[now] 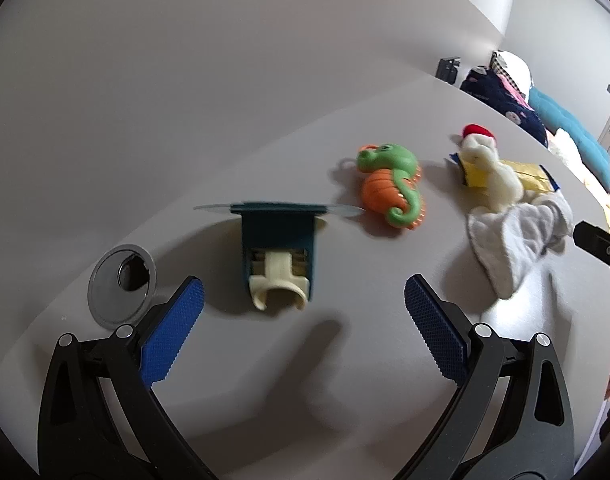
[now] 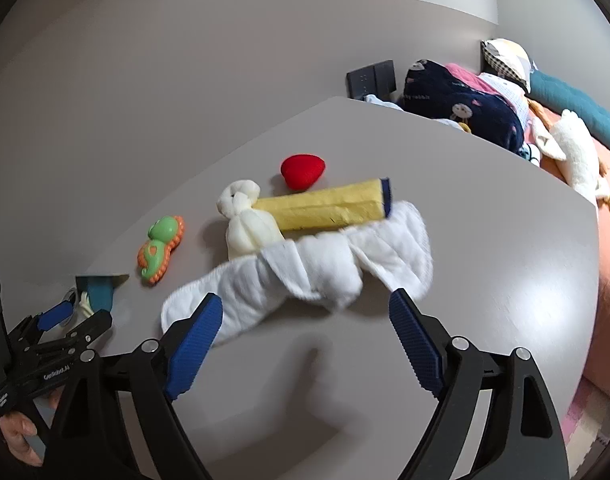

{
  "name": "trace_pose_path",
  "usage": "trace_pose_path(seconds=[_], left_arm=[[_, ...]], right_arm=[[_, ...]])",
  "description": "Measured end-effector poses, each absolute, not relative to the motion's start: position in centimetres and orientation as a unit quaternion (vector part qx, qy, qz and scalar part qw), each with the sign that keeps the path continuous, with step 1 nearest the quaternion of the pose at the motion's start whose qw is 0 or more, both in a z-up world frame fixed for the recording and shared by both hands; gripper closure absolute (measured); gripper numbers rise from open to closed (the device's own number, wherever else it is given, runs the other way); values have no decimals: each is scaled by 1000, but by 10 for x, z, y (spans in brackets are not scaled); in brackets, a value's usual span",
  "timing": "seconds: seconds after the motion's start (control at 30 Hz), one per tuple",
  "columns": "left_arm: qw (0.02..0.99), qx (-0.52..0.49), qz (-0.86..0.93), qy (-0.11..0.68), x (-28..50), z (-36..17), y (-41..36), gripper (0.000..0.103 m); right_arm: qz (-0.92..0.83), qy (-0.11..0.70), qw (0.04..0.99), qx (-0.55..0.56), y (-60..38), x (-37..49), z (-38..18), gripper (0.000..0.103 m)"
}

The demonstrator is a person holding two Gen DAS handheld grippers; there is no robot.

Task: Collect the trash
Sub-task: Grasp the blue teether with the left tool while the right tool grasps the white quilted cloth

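A grey worktop (image 1: 265,360) seen from two hand-held tools, both hovering over it with nothing held

Left wrist view, from left to right: a round metal cable grommet (image 1: 122,286) is set into the surface at the far left. The left tool (image 1: 304,306) has its blue-padded fingers spread wide. Just ahead of its gap, slightly left of centre, lies a teal holder with a cream plastic clip (image 1: 279,258), apart from both fingers. Further right and farther away lies a green and orange seahorse toy (image 1: 393,184). Right of that, a cream soft toy with a red cap (image 1: 491,160) rests on a yellow pouch (image 1: 533,176). A crumpled white cloth (image 1: 513,240) lies in front of them, well off to the right of the tool.

Right wrist view, from left to right: the seahorse toy (image 2: 161,250) lies at the left. The right tool (image 2: 305,314) also has its fingers spread wide. The white cloth (image 2: 305,272) stretches across directly ahead of its gap, its left end just beside the left fingertip; contact cannot be judged. Behind the cloth lie the cream soft toy (image 2: 247,224), a red soft piece (image 2: 302,171) and the yellow pouch (image 2: 329,205). A bed with bedding (image 2: 465,108) sits beyond the worktop at the right
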State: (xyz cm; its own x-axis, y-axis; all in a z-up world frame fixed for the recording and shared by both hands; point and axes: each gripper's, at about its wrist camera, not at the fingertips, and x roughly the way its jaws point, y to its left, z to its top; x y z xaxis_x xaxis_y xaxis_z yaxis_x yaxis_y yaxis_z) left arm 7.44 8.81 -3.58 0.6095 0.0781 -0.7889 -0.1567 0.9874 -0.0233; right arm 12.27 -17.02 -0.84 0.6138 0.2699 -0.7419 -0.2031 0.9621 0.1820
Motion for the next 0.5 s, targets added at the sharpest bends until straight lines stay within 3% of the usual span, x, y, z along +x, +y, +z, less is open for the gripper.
trace_pose_path(seconds=[0.13, 0.43, 0.47, 0.5], left_arm=[[895, -45, 71, 438, 80, -40, 95, 9], [891, -56, 67, 445, 92, -47, 102, 31], [891, -57, 67, 445, 93, -47, 102, 32], [891, -59, 66, 445, 93, -47, 102, 35]], right_arm=[[122, 421, 898, 36, -161, 136, -13, 16], [111, 431, 895, 21, -152, 153, -32, 16], [112, 432, 895, 26, -153, 153, -33, 20], [118, 435, 892, 31, -154, 154, -35, 31]])
